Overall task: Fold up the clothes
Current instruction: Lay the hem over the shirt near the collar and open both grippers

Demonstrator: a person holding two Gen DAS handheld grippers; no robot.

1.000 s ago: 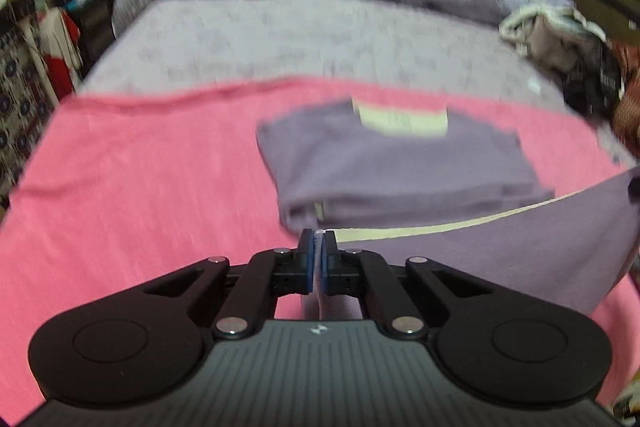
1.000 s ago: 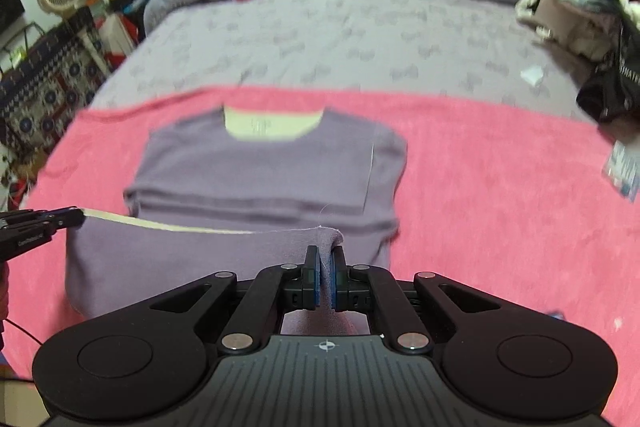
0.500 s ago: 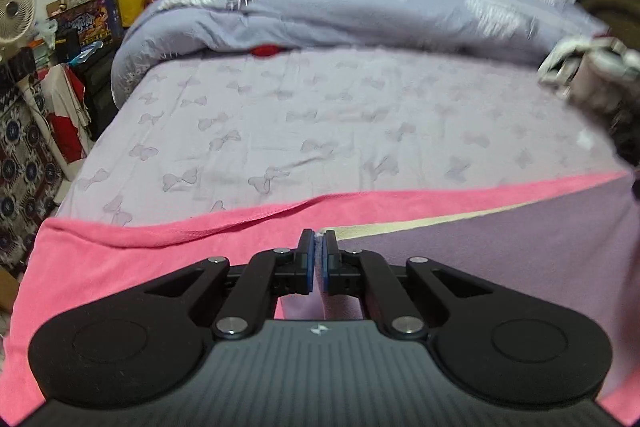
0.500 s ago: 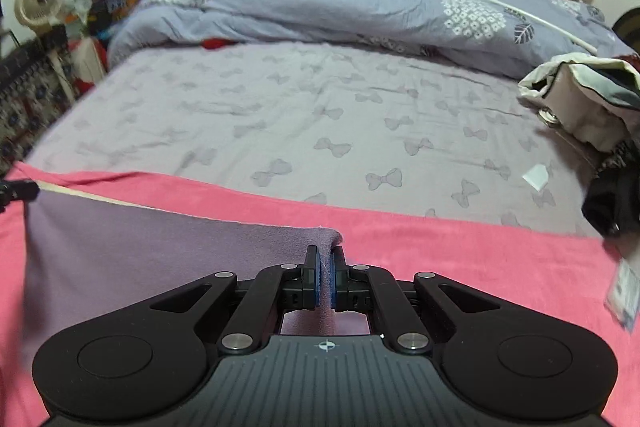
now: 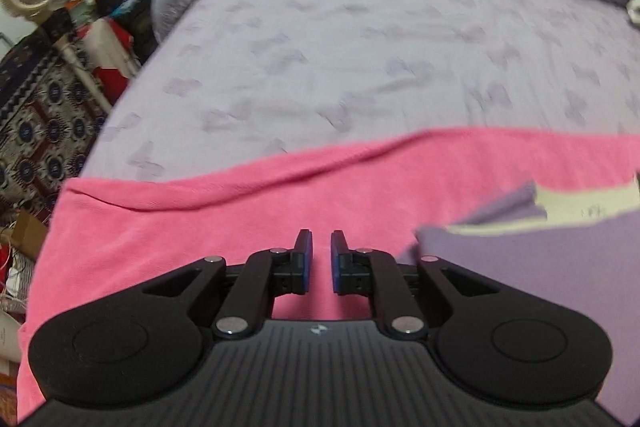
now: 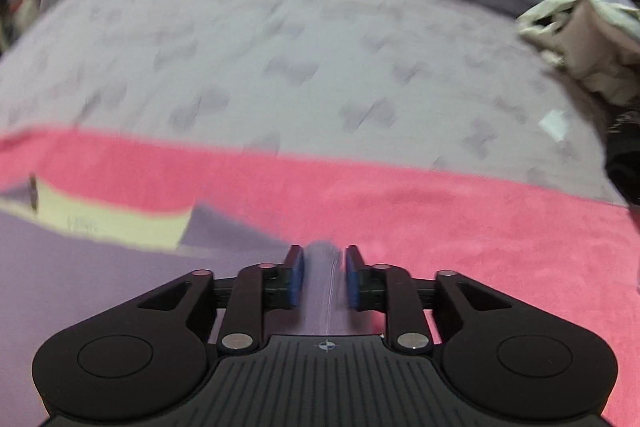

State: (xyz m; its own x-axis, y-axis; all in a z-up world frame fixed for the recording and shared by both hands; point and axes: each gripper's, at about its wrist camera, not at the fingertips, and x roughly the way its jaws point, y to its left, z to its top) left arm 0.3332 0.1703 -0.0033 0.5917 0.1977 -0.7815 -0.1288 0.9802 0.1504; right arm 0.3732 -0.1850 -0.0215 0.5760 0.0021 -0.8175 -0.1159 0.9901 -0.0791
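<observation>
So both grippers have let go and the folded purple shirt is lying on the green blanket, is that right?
Not quite: the blanket is pink, not green, as the left wrist view shows. The rest holds: the left gripper and right gripper stand open, and the folded purple shirt lies on it.

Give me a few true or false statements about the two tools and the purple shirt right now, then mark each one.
1. The left tool is open with nothing between its fingers. True.
2. The right tool is clamped shut on the purple shirt. False: its fingers stand apart, with a strip of purple fabric lying between them.
3. The shirt rests on a pink blanket. True.
4. The shirt's inner neckline is bright red. False: it is pale cream.
</observation>
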